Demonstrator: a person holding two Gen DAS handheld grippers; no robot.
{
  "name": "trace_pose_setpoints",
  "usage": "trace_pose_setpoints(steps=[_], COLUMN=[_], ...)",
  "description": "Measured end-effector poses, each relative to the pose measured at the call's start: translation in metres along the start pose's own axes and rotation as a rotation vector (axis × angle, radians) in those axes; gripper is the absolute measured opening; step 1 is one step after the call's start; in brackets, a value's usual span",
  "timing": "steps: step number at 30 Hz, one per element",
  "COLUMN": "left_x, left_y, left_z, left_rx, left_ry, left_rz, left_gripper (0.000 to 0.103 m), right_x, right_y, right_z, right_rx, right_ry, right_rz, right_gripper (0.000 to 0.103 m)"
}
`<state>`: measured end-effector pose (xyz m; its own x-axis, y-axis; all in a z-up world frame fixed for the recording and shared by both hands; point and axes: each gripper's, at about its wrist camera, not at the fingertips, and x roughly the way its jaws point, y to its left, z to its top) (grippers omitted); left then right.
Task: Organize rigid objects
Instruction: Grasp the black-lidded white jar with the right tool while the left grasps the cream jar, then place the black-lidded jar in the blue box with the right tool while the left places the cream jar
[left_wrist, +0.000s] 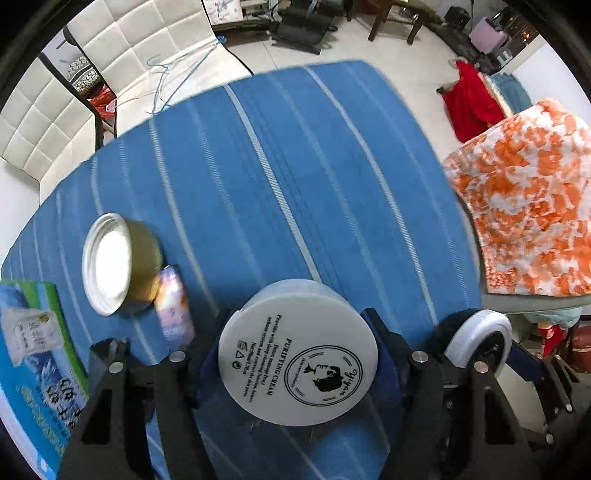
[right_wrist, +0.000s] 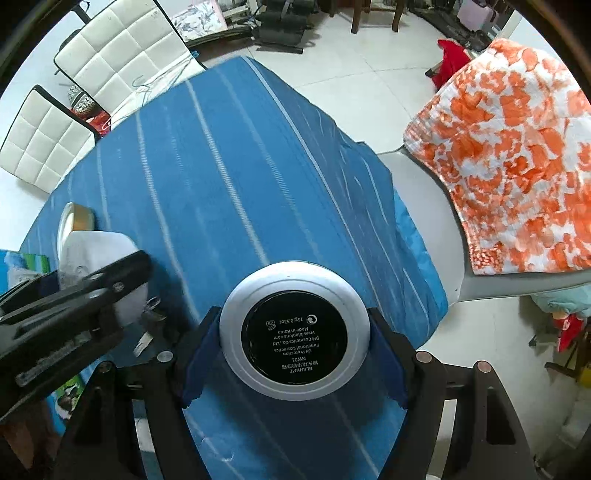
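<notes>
The left gripper (left_wrist: 299, 354) has its fingers clamped on a white cream jar (left_wrist: 297, 363), the right gripper (right_wrist: 294, 341) on a round black-and-silver compact (right_wrist: 294, 341), both held above the blue striped tabletop (left_wrist: 295, 166). I think the smooth round sides could slip from the fingers, and the compact, near the tabletop's right edge, might then fall to the floor (right_wrist: 362, 96).

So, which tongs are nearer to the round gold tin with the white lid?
Left. The left tongs hold a white cream jar beside the gold tin; the right tongs are farther right.

Home living/dining room. Striped blue cloth on the table (left_wrist: 295, 155), white padded chairs (right_wrist: 122, 48) far left. Orange-white blanket (right_wrist: 509, 155) right, tiled floor (right_wrist: 354, 62).
</notes>
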<state>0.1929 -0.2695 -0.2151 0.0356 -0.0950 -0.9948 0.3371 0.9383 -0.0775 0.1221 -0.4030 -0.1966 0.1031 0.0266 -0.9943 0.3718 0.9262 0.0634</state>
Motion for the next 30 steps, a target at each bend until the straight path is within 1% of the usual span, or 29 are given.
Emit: trace_pose_setpoints(steps=[3, 8, 13, 17, 22, 23, 30], left_x=[-0.023, -0.076, -0.125, -0.154, -0.181, -0.189, -0.222], left_y=[0.009, 0.038, 0.077, 0.111, 0.146, 0.158, 0.211], left_z=[-0.009, -0.038, -0.068, -0.098, -0.129, -0.137, -0.169], left_rx=[-0.012, -0.048, -0.079, -0.110, -0.149, -0.161, -0.227], left_ry=[-0.042, -0.120, -0.198, -0.236, -0.279, -0.288, -0.337], left_rz=[-0.022, -0.054, -0.059, -0.052, -0.022, -0.012, -0.005], left_gripper=[0.066, 0.066, 0.066, 0.066, 0.066, 0.066, 0.066], right_x=[-0.024, -0.066, -0.107, -0.131, -0.149, -0.152, -0.171], right_y=[0.010, 0.039, 0.086, 0.131, 0.182, 0.193, 0.264], right_z=[-0.011, -0.035, -0.065, -0.087, -0.109, -0.114, -0.136], right_rx=[-0.006, -0.052, -0.110, -0.171, -0.245, -0.258, -0.353], right_ry=[-0.021, -0.063, -0.102, -0.128, -0.151, -0.156, -0.179], right_rz=[0.018, 0.042, 0.071, 0.095, 0.119, 0.120, 0.155], right_gripper=[0.078, 0.077, 0.077, 0.077, 0.077, 0.077, 0.077])
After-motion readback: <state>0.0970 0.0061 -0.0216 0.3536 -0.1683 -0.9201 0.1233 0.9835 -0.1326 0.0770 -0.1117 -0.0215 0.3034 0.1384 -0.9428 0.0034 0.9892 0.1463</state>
